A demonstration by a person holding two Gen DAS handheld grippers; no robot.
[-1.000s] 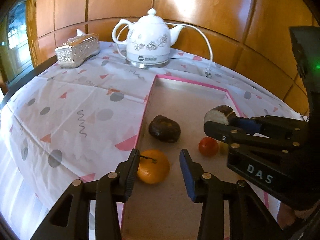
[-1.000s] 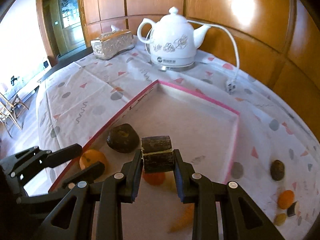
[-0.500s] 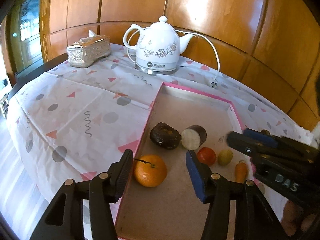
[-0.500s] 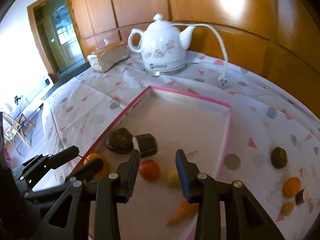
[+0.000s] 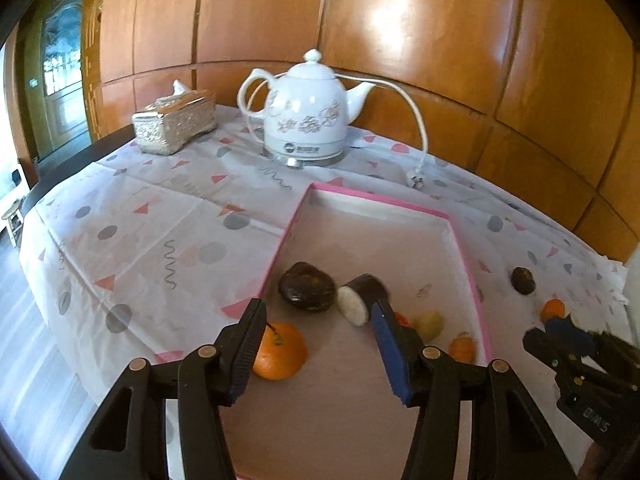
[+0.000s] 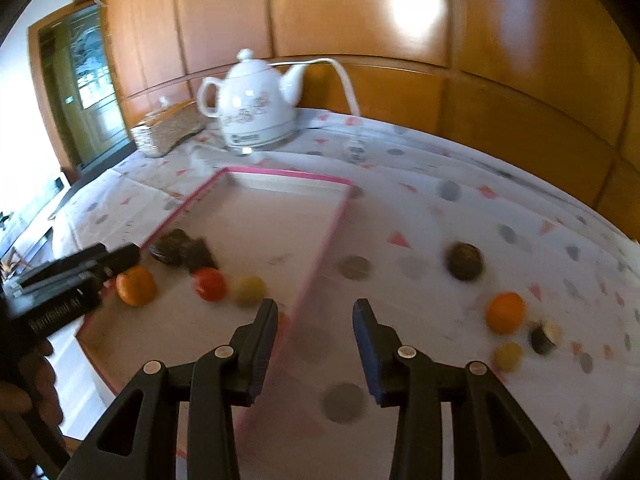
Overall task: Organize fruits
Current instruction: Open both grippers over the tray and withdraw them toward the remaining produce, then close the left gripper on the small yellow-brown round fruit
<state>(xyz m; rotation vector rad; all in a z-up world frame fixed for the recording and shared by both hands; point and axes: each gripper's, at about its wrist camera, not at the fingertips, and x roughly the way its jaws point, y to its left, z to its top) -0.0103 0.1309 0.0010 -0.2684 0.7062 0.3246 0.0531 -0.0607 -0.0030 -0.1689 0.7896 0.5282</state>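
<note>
A pink-rimmed tray [image 5: 464,248] [image 6: 332,224] holds an orange [image 5: 280,350] [image 6: 136,286], a dark round fruit [image 5: 307,286] [image 6: 168,246], a cut dark piece [image 5: 362,298] [image 6: 198,254], a red tomato [image 6: 209,284], a yellow fruit [image 5: 429,324] [image 6: 249,290] and a small carrot [image 5: 462,348]. My left gripper [image 5: 318,350] is open and empty over the tray's near end. My right gripper [image 6: 316,334] is open and empty above the tray's right rim. On the cloth to the right lie a dark fruit [image 6: 463,261] [image 5: 523,280], an orange fruit [image 6: 505,313], a cut dark piece [image 6: 544,336] and a yellow fruit [image 6: 508,356].
A white electric kettle [image 5: 310,120] [image 6: 256,108] with its cord stands at the back. A silver tissue box [image 5: 174,120] sits at the back left. The patterned tablecloth [image 5: 160,216] covers the table, which drops off at the left.
My right gripper let go of the cut dark piece in the tray, opened and drew back to the right. My left gripper pulled back a little, still open.
</note>
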